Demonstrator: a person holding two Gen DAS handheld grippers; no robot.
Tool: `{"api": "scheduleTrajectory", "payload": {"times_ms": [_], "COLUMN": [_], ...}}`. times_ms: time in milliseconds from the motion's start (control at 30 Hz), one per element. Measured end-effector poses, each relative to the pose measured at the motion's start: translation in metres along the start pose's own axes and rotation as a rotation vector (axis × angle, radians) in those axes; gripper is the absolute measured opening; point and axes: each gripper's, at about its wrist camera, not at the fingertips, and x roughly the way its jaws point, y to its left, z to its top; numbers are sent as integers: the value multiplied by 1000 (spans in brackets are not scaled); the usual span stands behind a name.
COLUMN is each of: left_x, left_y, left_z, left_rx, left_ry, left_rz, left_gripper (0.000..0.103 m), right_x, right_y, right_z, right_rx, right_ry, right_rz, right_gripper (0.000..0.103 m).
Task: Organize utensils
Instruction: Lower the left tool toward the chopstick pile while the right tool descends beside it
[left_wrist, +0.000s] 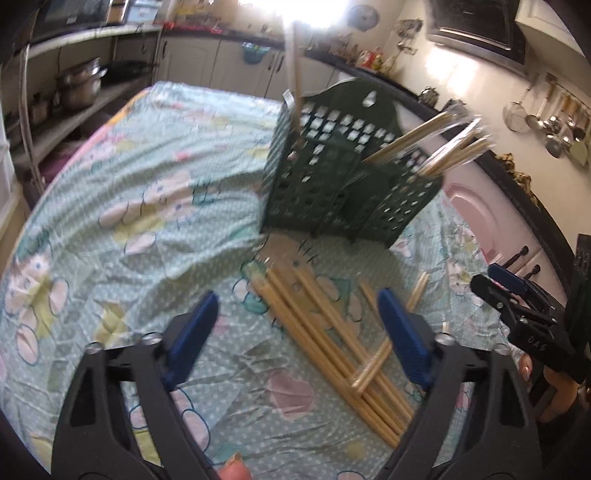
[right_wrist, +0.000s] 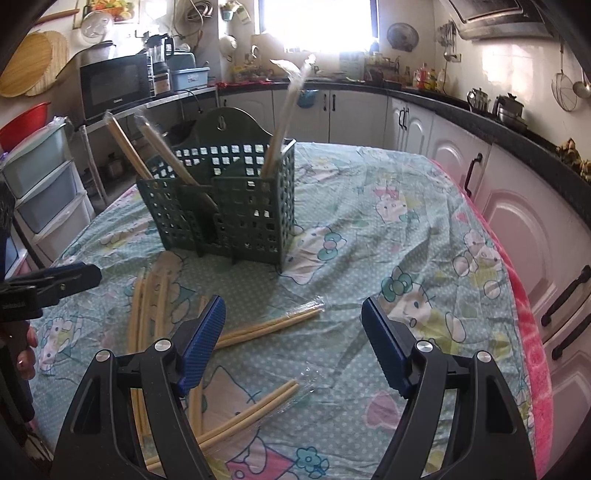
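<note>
Chopsticks (left_wrist: 334, 343) lie loose before the green caddy (left_wrist: 332, 184); left gripper (left_wrist: 295, 332) and right gripper (right_wrist: 293, 343) hang released, empty, ready to gather them.

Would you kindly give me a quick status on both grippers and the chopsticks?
Left gripper open, empty, over loose chopsticks. Right gripper open, empty. Some chopsticks already in green caddy. Nothing in the way.

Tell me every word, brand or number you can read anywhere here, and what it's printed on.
"DAG": raised letters on the right gripper body, only roughly legible.
Small pale brand word on the microwave: too small to read.
Embossed word on the left gripper body: too blurred.
Labels on the counter bottles: unreadable.
The tablecloth shows cartoon cats, no words.
</note>
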Motion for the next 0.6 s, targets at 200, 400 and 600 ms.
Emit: {"api": "scheduleTrajectory", "payload": {"times_ms": [200, 400, 600], "left_x": [19, 32, 46], "left_y": [17, 25, 39], "left_z": [-1, 5, 10], "left_rx": [-70, -125, -198], "left_ry": [67, 97, 129], "left_rz": [-29, -66, -74], "left_gripper": [43, 27, 24], "right_x": [16, 34, 45], "right_y": [1, 1, -5], "right_z": [0, 1, 2], "right_rx": [5, 32, 77], "right_ry": [44, 92, 125], "right_rz": [6, 15, 34], "right_gripper": [72, 65, 57]}}
